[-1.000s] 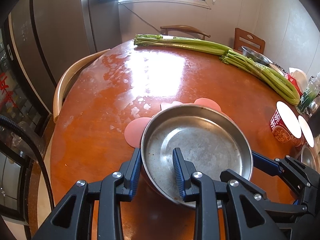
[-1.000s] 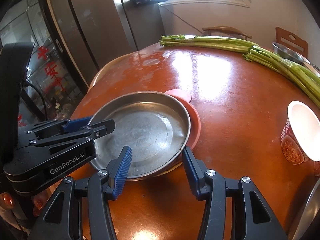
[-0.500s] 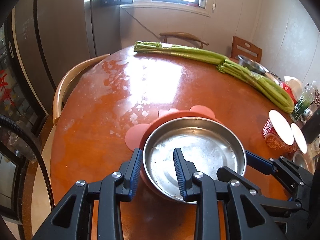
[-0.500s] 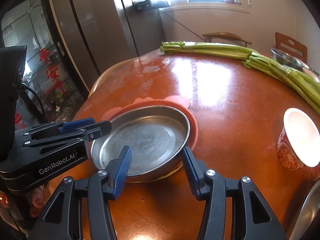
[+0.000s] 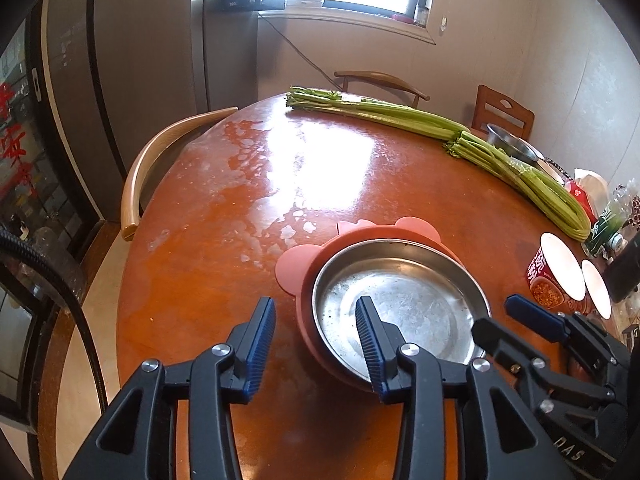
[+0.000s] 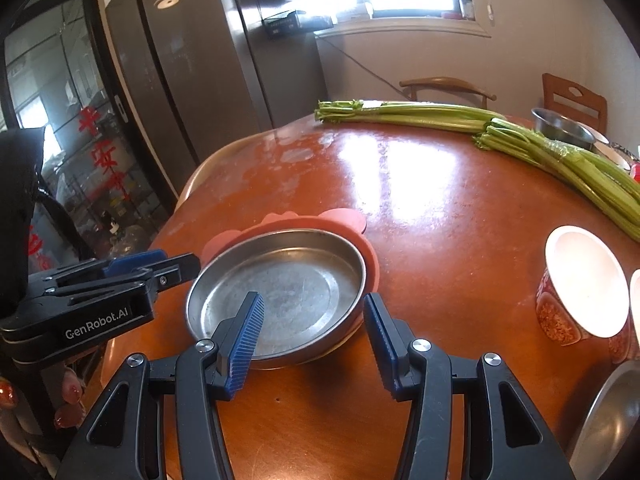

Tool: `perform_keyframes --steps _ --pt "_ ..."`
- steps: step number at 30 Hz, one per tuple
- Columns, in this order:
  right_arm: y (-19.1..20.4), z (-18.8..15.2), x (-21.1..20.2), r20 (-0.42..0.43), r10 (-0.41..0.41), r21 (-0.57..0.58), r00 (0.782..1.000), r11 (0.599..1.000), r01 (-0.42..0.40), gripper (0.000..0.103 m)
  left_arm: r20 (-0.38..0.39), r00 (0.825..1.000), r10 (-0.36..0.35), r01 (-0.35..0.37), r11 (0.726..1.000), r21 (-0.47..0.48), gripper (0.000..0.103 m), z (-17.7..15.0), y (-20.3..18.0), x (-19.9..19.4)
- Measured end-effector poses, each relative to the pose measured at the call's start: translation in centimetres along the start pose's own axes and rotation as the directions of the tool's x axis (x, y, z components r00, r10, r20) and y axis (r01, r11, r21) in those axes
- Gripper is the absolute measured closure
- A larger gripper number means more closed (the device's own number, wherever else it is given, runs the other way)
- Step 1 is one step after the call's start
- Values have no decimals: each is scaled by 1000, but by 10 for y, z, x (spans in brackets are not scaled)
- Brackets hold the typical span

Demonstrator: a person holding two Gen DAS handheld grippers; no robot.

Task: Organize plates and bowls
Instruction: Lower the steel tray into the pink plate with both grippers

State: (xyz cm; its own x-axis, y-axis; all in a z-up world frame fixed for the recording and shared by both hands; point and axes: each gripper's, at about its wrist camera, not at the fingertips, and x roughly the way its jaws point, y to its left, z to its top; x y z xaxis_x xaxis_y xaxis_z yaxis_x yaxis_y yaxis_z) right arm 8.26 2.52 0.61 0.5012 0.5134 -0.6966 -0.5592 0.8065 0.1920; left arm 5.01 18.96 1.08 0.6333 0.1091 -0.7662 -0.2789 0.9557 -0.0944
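Observation:
A round steel plate (image 5: 404,304) sits inside a pink plate with ear-shaped tabs (image 5: 298,270) on the brown round table (image 5: 248,208). My left gripper (image 5: 316,344) is open and straddles the near left rim of both plates. My right gripper (image 6: 312,334) is open and straddles the steel plate's (image 6: 280,292) near right rim, with the pink plate (image 6: 344,218) showing beyond it. Neither gripper holds anything.
Long celery bunches (image 5: 440,132) lie across the far side of the table. A steel bowl (image 6: 562,128) sits at the far right. Red instant-noodle cups (image 6: 580,292) stand to the right, and another steel dish (image 6: 612,416) is at the right edge. Chairs surround the table.
Both grippers have pulled back and risen, so the plates look smaller and farther. The left gripper's jaws have opened wider. The pink plate's raised rim now shows around the steel plate.

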Motion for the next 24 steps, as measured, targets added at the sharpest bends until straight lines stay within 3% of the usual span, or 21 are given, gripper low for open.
perform_keyframes --steps 5,7,15,24 --pt "-8 2 -14 33 -6 13 999 1000 6 49 14 1000 -8 8 1000 -27 60 -5 7 -7" --pt "-13 2 -17 32 -4 28 999 1000 4 49 9 999 -34 34 998 -52 53 -9 12 -7" --pt "-24 -2 -2 -39 21 96 999 995 -18 48 -29 984 -174 167 973 -157 48 -18 26 8" --pt "-31 1 21 -96 27 131 995 991 -14 48 -65 978 -199 181 961 -210 47 -16 29 30"
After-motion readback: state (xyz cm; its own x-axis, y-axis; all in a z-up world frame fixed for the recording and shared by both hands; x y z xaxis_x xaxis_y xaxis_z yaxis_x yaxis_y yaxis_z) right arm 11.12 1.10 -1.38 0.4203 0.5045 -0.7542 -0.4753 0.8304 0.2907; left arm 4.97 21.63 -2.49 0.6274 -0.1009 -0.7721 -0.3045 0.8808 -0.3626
